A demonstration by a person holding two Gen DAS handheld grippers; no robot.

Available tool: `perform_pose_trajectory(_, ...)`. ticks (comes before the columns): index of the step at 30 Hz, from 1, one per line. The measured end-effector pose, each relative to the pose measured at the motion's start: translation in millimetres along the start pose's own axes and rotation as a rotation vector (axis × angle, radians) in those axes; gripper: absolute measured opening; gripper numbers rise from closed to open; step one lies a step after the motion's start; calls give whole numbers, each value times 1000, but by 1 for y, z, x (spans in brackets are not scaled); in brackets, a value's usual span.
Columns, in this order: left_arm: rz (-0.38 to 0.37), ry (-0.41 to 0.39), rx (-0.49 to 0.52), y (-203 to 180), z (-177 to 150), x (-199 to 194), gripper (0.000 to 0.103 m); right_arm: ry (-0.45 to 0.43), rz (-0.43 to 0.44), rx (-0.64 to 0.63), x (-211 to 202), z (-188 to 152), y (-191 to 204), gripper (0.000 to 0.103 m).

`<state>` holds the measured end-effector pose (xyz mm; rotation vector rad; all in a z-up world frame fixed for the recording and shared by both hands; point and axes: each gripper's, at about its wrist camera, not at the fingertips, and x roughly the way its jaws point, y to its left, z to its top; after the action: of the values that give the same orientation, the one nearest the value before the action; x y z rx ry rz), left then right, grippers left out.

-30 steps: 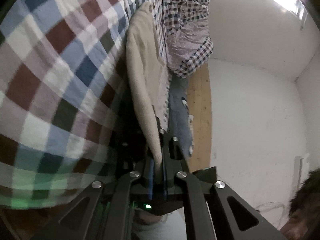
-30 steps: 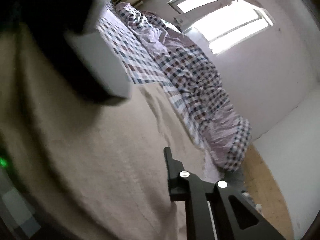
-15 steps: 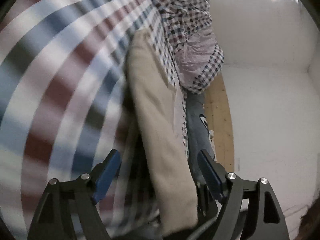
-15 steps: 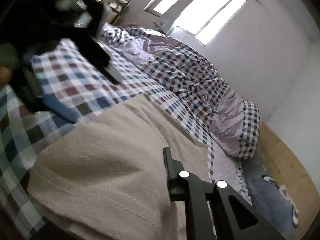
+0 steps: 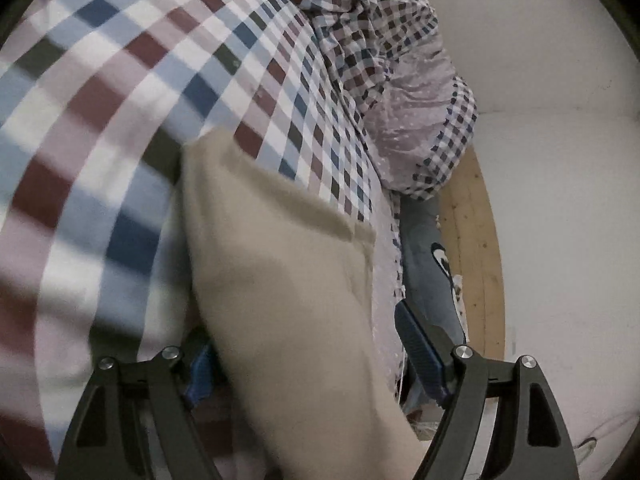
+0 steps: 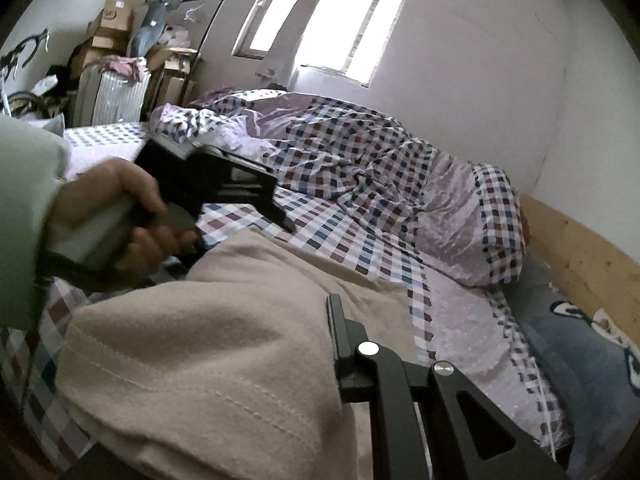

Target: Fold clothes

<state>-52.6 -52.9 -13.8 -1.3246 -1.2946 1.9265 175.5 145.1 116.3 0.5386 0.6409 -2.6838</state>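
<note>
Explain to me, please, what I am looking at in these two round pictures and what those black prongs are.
No robot here: a person holds a two-finger gripper in each hand, each with a fisheye camera looking along its fingers. One picture is from the left gripper, open, a beige garment lying between its blue pads. The other is from the right gripper, seemingly shut on that garment, one finger hidden; it also shows the hand holding the left gripper. The garment lies on a checked sheet beside a crumpled duvet.

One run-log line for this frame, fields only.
task: fold clothes | left gripper: open, straddling beige garment | right gripper: state unclear, one finger on garment | surface: checked bed sheet
</note>
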Motion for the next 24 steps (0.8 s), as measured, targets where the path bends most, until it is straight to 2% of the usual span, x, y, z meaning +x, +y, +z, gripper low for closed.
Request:
perform_pose_trajectory(4,-13,13,-28,8,17,11,77,-5,14,42,-4,1,-9,10)
perform_pose_trajectory(5,-20,15,-29,10,19,13,72,-4,17,47,-4,0,-9,10)
perform_pose_trajectory(7,-28,29,-37,15,24,15,59,-3,23,62,-6,-2,-13,10)
perform_pose_trajectory(9,-22,35,-40,19,27,16,38,-1,27,74,-8,-3,-15,10)
perform_pose_trajectory(10,-19,37,-37,20,28,16,35,1,30,78,-8,-4,-16,10)
perform_pose_trajectory(12,-30,31,-20,20,30,15,20,7,39,77,-9,-5,-16,10)
perform_pose_trajectory(19,-46,-65,29,-11,33,-13,12,6,94,86,-12,-5,-18,10)
perform_pose_trajectory(24,-57,-132,78,-51,37,-64,12,-24,206,178,-19,10,-32,10)
